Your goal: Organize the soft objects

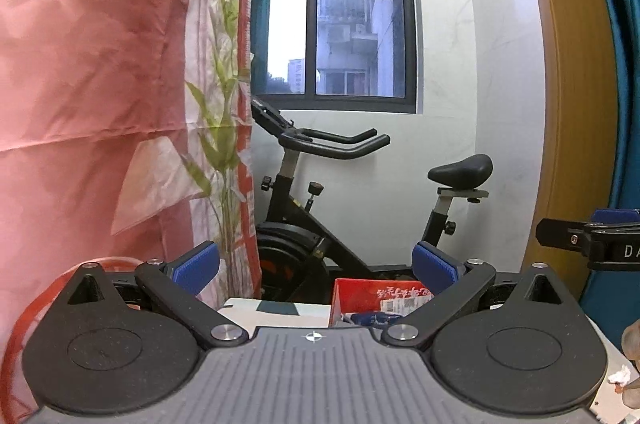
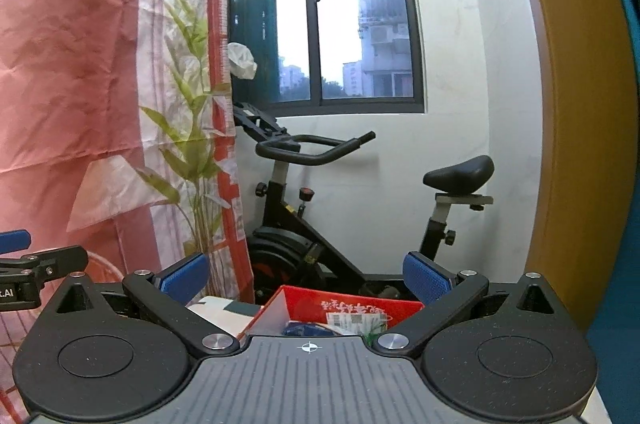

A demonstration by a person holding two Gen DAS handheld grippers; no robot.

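My left gripper (image 1: 316, 266) is open and empty, its blue pads (image 1: 198, 264) wide apart, raised and facing the window wall. My right gripper (image 2: 306, 276) is open and empty too, at about the same height; it also shows at the right edge of the left wrist view (image 1: 592, 240). No soft object shows clearly in either view. A red cardboard box (image 2: 344, 308) lies low between the fingers in both views (image 1: 376, 298), with blue and white items inside it.
A pink and floral cloth cover (image 1: 100, 84) hangs at the left in both views (image 2: 80, 64). A black exercise bike (image 1: 320, 208) stands under the window (image 1: 336, 4). A wooden door frame (image 1: 576, 84) and a blue surface (image 1: 624, 64) are at the right. A white surface (image 1: 280, 312) lies below.
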